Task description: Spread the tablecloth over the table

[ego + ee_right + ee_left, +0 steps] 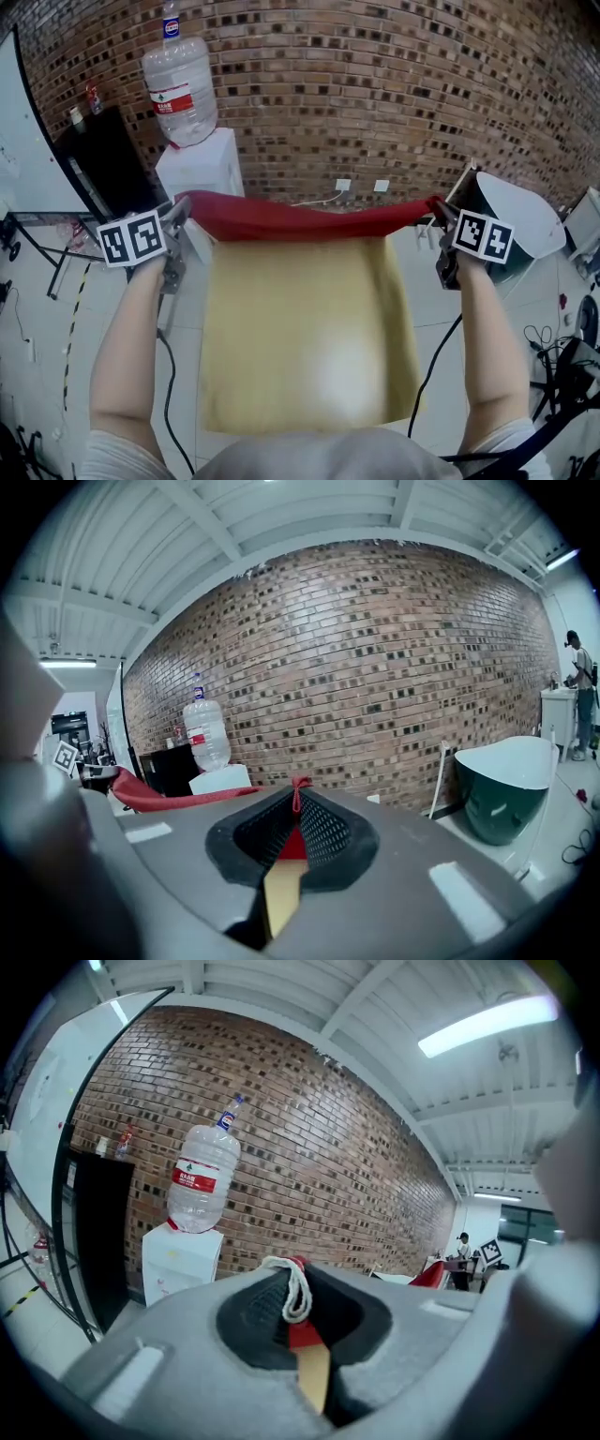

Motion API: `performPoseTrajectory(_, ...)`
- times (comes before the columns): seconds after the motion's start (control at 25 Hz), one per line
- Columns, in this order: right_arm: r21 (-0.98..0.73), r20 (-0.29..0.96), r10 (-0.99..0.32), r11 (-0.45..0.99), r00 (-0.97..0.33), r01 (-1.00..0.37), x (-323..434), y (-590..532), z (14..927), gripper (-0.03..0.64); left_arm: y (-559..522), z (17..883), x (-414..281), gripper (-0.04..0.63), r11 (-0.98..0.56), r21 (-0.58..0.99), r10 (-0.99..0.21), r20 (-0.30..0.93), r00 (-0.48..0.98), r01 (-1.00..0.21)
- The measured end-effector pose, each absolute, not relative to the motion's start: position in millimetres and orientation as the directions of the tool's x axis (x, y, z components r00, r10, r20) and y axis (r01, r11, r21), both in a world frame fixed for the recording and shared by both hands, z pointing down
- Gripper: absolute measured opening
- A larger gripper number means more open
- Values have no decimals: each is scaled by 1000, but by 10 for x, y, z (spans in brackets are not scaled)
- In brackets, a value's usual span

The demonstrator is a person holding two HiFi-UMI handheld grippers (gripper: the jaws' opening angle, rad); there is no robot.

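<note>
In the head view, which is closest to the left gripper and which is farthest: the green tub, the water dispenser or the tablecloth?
1. tablecloth: nearest, its corner is pinched in the left gripper.
2. water dispenser: just beyond that gripper, on the left side.
3. green tub: farthest, across on the right, past the right gripper.

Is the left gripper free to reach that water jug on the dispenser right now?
Probably not: the left gripper has its jaws shut on a tablecloth corner, and the water jug stands farther off by the wall.
</note>
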State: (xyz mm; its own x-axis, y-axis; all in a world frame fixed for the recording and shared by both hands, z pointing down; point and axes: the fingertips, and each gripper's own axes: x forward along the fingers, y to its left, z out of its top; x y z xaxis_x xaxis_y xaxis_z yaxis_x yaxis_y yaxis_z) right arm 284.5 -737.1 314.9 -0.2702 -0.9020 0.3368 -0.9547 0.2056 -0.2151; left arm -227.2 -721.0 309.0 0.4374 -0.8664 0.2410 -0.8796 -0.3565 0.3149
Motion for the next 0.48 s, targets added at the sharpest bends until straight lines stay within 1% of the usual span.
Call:
performPoseTrajectory(0.2, -227, 375, -883, 206, -281, -952, 2927, -6616, 3452, 8, -6449, 3457, -2238, 14, -317, 343, -860, 290, 421, -884)
performPoseTrajectory(0.48, -254, 460, -839, 189, -291, -949, 2947, -5729, 4077, 8, -5537, 4107, -2211, 14, -238, 403, -838, 376, 396, -884)
